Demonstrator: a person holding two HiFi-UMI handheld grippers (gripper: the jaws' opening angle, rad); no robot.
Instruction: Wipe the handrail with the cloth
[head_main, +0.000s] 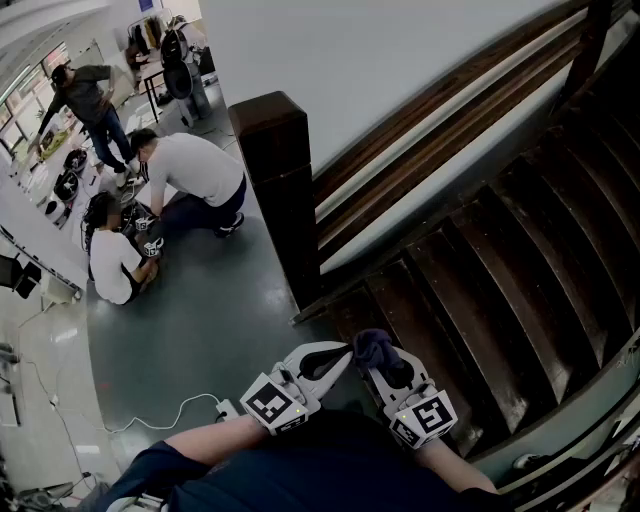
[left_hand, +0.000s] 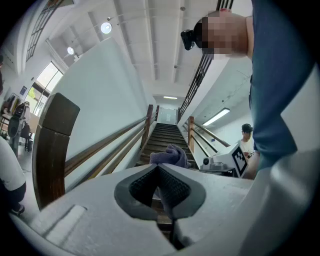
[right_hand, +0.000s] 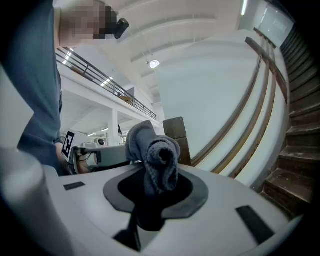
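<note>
Tongs first: the right gripper (right_hand: 151, 176) is clenched on the cloth (right_hand: 156, 154), a bluish-grey bundle that stands up out of the dark pads in a rolled hump. The left gripper (left_hand: 159, 168) has its jaws pressed together with nothing seen between them. From the head view its tips lie just beside the cloth (head_main: 375, 347), perhaps touching its edge, though I cannot tell for sure. Both grippers are held low and close to the person's body, side by side, at the foot of the staircase (head_main: 500, 270).

Further out, the wall-side handrail (head_main: 440, 112) runs as a dark wooden line up the white wall, from the square newel post (head_main: 280, 170) toward the upper right. The cloth is well apart from it and from the post, and is touching nothing but the tongs. A paler rail or edge shows at the lower right of the head view, but what it is cannot be made out.

As for progress, the wiping looks not yet started: the cloth is picked up and ready, which is the only step that seems done. What is left is to carry it to the rail, press it on the wood and run it along the length.

Off to the left, several people (head_main: 190, 175) crouch or stand on the grey floor (head_main: 200, 320), and a white cable (head_main: 190, 405) trails near the person's feet
</note>
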